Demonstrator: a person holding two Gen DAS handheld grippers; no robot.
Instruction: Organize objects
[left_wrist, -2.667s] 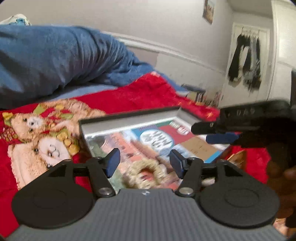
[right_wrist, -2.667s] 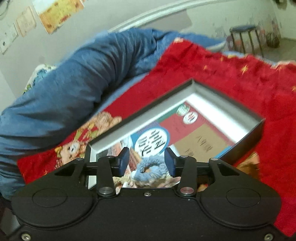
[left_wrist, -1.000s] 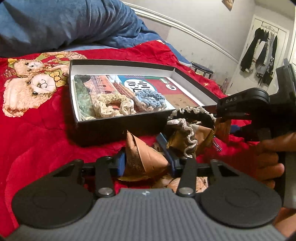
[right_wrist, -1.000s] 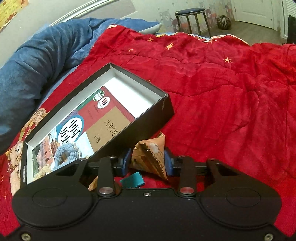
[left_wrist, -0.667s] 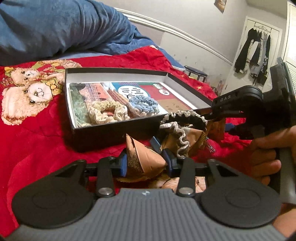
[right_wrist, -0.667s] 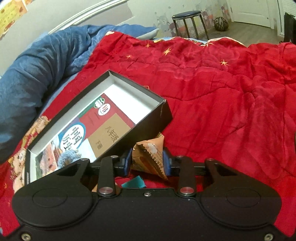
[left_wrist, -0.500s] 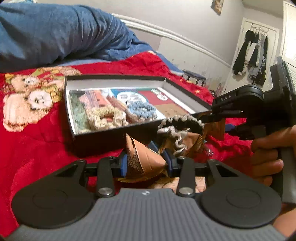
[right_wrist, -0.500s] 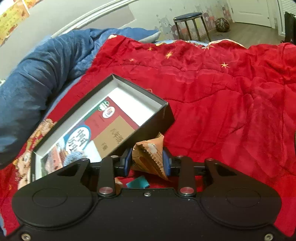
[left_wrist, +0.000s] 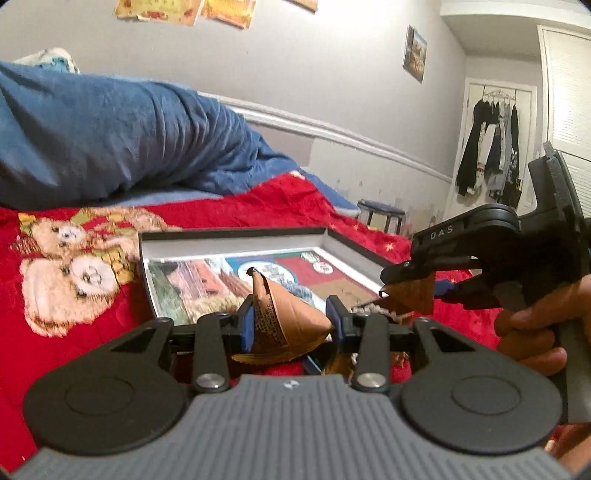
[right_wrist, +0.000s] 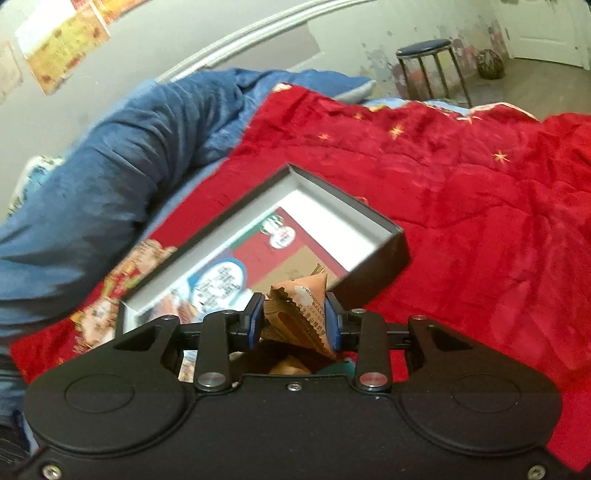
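My left gripper (left_wrist: 291, 323) is shut on a brown triangular snack packet (left_wrist: 284, 317), held up in front of the open black box (left_wrist: 236, 233). My right gripper (right_wrist: 293, 321) is shut on a second brown snack packet (right_wrist: 299, 310), lifted near the box's near right corner (right_wrist: 391, 254). The right gripper also shows in the left wrist view (left_wrist: 410, 286) with its packet (left_wrist: 413, 293). The box holds a printed book (right_wrist: 258, 258) and scrunchies, mostly hidden behind the packets. A frilly scrunchie (left_wrist: 373, 308) lies under the right gripper.
The box lies on a red blanket (right_wrist: 480, 192) with a teddy-bear print (left_wrist: 74, 273). A blue duvet (left_wrist: 110, 136) is heaped behind. A stool (right_wrist: 428, 55) stands by the wall. More small items (right_wrist: 288, 365) lie below the right gripper.
Both grippers closed on snack packets beside the box and have lifted them, moving toward the box. The views tilted up.
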